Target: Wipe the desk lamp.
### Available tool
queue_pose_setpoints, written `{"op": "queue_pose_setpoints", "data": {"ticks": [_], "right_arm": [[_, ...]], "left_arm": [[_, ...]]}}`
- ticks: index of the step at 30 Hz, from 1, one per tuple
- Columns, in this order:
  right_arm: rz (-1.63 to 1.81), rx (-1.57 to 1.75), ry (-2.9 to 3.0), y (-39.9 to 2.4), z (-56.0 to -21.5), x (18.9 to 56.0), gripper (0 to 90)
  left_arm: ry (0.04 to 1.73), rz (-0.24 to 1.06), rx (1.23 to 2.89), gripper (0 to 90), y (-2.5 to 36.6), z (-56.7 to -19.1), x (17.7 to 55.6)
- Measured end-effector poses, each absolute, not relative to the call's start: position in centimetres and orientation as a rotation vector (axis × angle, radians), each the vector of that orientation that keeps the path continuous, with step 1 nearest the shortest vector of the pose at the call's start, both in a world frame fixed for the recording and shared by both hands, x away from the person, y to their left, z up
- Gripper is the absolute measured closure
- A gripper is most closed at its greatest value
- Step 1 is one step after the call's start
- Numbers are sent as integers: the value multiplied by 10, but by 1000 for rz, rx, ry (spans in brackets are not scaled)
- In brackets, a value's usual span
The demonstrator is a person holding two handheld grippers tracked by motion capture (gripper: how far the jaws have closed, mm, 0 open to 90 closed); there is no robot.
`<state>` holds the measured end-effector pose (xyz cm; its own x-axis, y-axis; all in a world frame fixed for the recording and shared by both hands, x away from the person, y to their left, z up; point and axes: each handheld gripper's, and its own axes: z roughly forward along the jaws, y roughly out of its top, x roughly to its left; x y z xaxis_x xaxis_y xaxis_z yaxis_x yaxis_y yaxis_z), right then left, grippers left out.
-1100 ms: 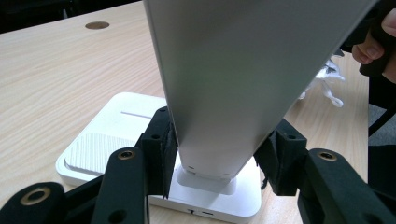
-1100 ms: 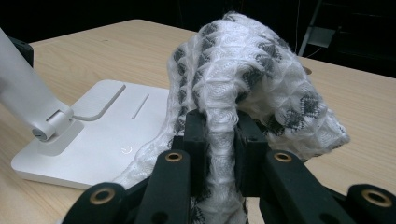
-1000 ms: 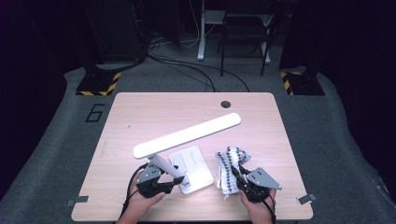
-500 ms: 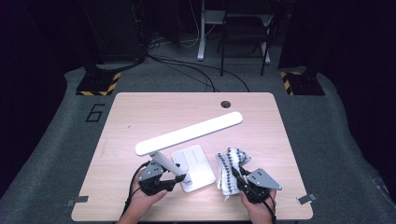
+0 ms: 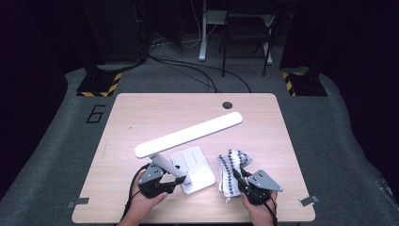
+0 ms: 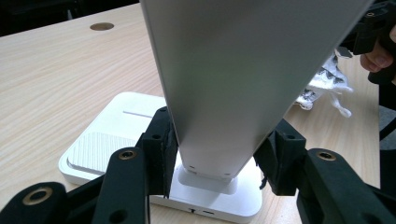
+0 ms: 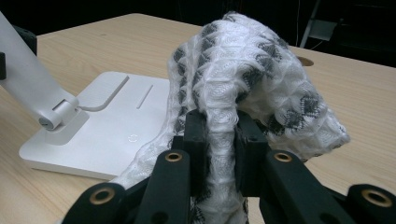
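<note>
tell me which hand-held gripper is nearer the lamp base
Left. The left hand-held gripper is clamped on the lamp arm just above the lamp base. The right hand-held gripper sits off to the base's right side, pinching the patterned cloth.

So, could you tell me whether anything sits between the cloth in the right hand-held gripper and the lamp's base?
Nothing visible does. The right hand-held gripper pinches the cloth just beside the lamp base; bare table lies around them.

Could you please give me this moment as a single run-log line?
left gripper: shut on lamp arm | right gripper: shut on cloth | lamp base: on table
</note>
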<state>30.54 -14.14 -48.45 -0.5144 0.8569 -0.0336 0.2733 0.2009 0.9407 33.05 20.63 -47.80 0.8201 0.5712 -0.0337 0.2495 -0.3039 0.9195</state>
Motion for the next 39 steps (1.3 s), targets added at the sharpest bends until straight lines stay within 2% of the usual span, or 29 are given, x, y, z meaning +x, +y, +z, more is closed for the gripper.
{"op": "queue_pose_setpoints", "data": {"ticks": [28,39], "right_arm": [[1306,1062,1928,-141,-489,307,771],[1283,958,2044,-115,-496,303,770]], "left_arm": [[592,351,1886,505,216,-480,322],[587,365,1891,525,215,-479,323]]}}
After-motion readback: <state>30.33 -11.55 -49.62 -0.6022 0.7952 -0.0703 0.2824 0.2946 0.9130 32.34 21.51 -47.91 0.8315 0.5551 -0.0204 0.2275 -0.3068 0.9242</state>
